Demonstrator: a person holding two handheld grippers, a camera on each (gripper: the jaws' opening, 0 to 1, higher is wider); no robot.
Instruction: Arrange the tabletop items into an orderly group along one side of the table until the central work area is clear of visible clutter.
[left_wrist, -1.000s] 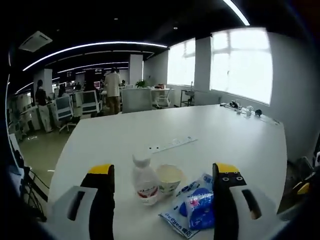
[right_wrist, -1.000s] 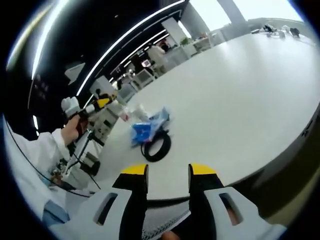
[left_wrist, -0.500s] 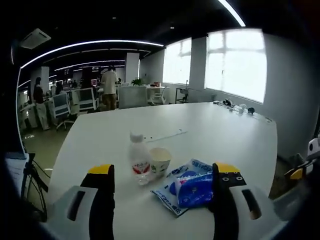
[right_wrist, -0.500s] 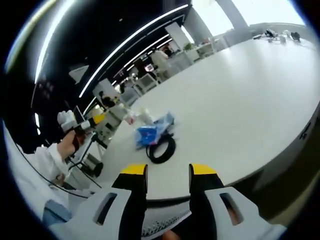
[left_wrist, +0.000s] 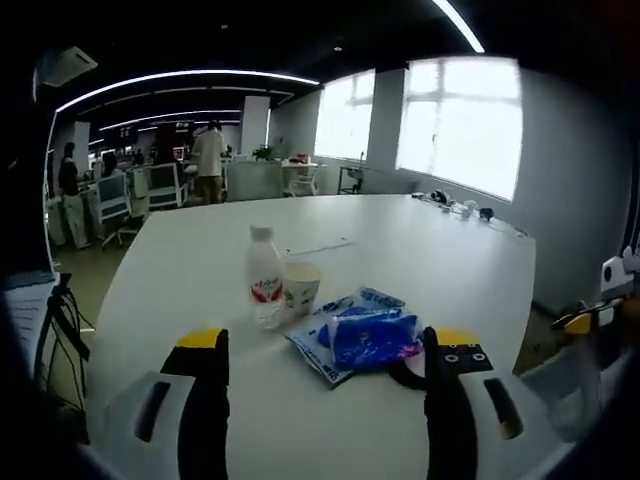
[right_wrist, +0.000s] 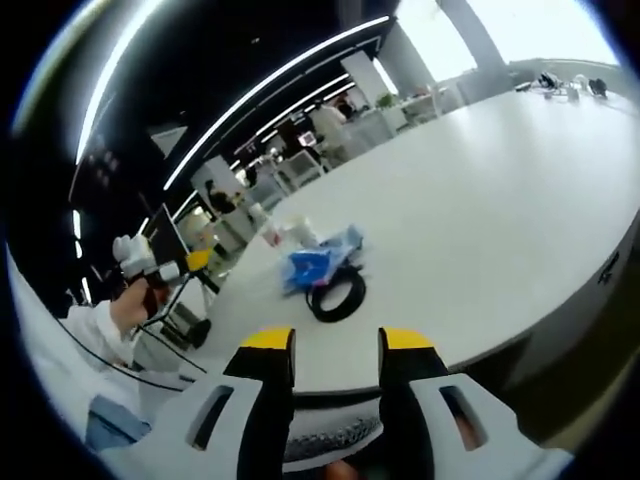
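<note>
A clear water bottle (left_wrist: 264, 288) with a red label stands upright on the white table (left_wrist: 450, 260), with a paper cup (left_wrist: 300, 287) touching it on its right. Blue snack packets (left_wrist: 360, 335) lie in front of them, and a black ring (left_wrist: 405, 372) lies beside the packets, partly behind one jaw. My left gripper (left_wrist: 327, 340) hovers short of this group, open and holding nothing. From the right gripper view, the black ring (right_wrist: 337, 297), blue packets (right_wrist: 312, 268) and cup (right_wrist: 300, 232) lie far ahead. My right gripper (right_wrist: 336, 345) stands open, narrowly, over the table edge.
A white power strip (left_wrist: 318, 246) lies beyond the cup. Small items (left_wrist: 455, 205) sit at the table's far corner by the window. A hand (right_wrist: 130, 305) in a white sleeve holds the left gripper (right_wrist: 150, 268) off the table's left end. Office chairs and people stand behind.
The left gripper has pulled back from the group, so bottle, cup and packets look farther off and the black ring has come into view. The right gripper stays put.
</note>
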